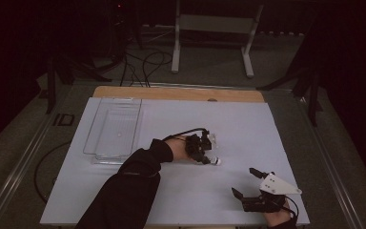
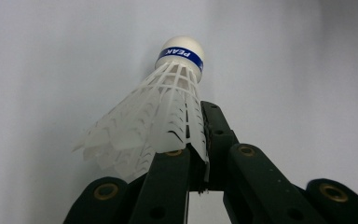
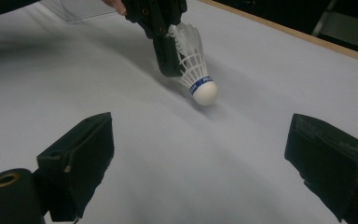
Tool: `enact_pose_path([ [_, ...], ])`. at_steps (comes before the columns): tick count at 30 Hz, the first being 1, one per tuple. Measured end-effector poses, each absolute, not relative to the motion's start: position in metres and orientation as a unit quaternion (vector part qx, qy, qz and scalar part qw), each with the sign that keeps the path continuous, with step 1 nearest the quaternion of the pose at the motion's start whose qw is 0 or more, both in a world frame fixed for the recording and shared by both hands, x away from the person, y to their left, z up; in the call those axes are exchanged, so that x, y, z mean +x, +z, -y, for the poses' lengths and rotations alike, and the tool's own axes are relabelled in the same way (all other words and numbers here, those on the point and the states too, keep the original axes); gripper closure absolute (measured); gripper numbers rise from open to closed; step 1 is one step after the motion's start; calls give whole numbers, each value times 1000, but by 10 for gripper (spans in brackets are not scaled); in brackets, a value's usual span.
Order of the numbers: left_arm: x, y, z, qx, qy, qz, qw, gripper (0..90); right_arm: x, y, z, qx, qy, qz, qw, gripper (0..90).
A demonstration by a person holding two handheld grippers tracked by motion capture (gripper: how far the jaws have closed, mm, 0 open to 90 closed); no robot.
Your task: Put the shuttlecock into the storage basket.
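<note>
White tabletop (image 1: 248,129) below; left tongs (image 1: 205,157) pinch a white shuttlecock (image 2: 168,107) by its skirt, while right tongs (image 1: 248,183) gape wide just beside it.

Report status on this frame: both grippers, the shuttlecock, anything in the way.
Left gripper shut on shuttlecock skirt, cork tip at the table. Right gripper open, empty, near edge. Clear tray off left; nothing between.
</note>
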State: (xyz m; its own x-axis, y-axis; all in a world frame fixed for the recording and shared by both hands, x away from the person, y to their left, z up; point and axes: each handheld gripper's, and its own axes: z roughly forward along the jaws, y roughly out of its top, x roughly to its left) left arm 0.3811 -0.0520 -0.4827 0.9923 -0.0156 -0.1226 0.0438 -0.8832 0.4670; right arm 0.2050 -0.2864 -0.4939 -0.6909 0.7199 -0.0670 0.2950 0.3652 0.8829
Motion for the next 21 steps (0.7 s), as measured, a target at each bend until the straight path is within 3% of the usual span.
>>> enact_pose_path([
  [5,379,-478,49,968,-46,0,248,896,205,-494,287,319,464,-793,231,80],
  [21,376,-464,42,967,-62,6,245,897,204,-493,287,322,465,-792,232,80],
])
